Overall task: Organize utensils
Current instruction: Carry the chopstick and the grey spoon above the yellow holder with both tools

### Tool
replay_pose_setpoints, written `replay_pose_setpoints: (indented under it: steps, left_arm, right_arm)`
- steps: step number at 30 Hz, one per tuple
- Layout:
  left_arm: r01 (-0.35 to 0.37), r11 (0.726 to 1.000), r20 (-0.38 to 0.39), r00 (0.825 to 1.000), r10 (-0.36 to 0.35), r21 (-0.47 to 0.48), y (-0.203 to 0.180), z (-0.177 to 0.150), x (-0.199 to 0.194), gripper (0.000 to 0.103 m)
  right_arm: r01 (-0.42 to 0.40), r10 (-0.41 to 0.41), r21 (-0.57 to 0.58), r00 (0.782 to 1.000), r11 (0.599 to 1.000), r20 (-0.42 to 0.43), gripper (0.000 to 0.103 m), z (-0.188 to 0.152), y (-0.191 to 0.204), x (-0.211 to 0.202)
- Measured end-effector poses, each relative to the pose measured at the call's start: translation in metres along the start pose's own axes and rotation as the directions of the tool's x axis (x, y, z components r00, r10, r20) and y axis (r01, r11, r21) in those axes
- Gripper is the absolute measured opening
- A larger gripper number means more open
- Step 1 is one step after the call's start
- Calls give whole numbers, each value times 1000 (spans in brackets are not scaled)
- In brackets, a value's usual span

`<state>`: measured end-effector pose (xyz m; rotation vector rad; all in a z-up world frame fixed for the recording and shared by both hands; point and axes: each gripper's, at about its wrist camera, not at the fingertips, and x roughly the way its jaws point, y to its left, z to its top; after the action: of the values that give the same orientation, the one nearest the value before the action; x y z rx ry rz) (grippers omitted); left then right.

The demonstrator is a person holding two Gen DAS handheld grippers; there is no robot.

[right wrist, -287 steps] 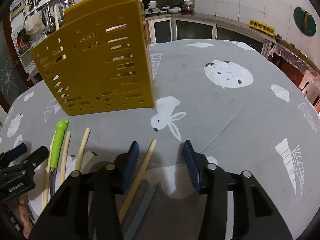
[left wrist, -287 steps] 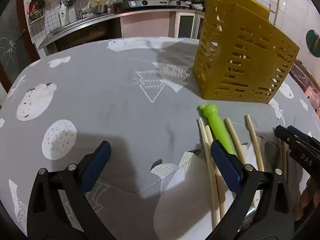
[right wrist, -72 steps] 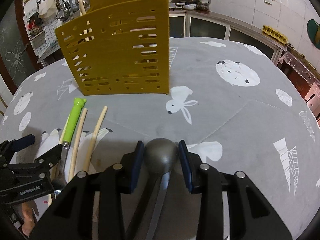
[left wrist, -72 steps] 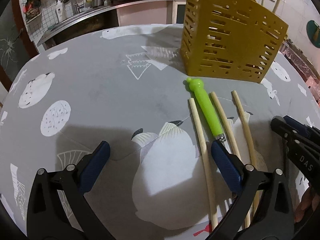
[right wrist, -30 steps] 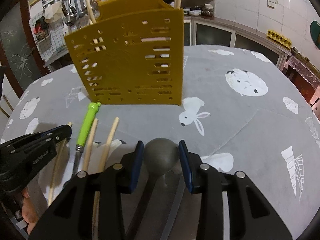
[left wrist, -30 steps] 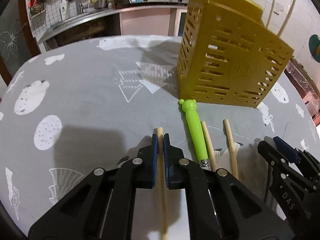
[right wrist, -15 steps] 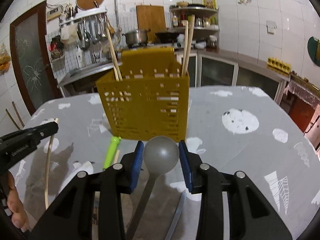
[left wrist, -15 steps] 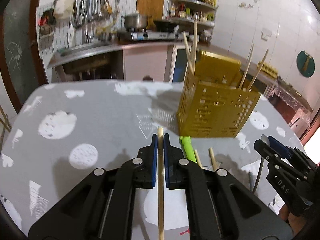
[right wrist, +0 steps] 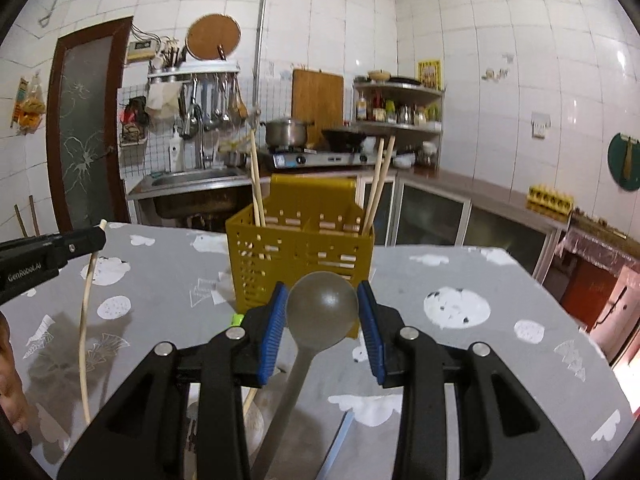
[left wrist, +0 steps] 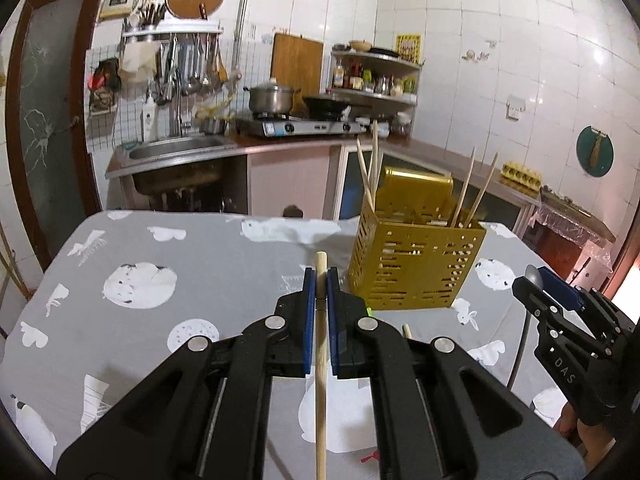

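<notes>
Left gripper (left wrist: 318, 286): jaws clenched on a wooden chopstick (left wrist: 320, 360), gripped close under its top end, long axis running back along the jaws toward the camera and hanging down over the desk (left wrist: 192, 248). Right gripper (right wrist: 322, 306): jaws clamped on the bowl of a grey spoon (right wrist: 322, 310), handle trailing down and back beneath the jaws. Both held well above the cloth.

Ahead of both and lower: the yellow basket (left wrist: 416, 268), standing upright toward the far right part of the desk, four chopsticks already leaning out of its open top. From the left jaws, ahead and to the right; from the right jaws, almost straight ahead, so judged the nearer and squarer approach for the spoon. Probably a matter of bringing each long piece upright over the basket's mouth before lowering, handle end down; compartment for each not possible to tell.

Below the left jaws, partly hidden: a green handle (left wrist: 367, 312) and one chopstick end (left wrist: 406, 329) lying just before the basket.

Desk covered in grey cloth printed with white animals and trees. Beyond its far edge: sink, hob with pot, hanging ladles, white tiled walls.
</notes>
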<state>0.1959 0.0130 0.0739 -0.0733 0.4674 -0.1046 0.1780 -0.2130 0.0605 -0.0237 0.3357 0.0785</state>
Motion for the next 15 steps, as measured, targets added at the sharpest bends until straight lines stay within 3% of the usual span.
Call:
replay_pose_setpoints:
  steps: [15]
  left_arm:
    - [24, 1000, 123, 992, -25, 11, -11, 24, -26, 5]
  right_arm:
    - [22, -17, -38, 992, 999, 126, 36, 26, -13, -26]
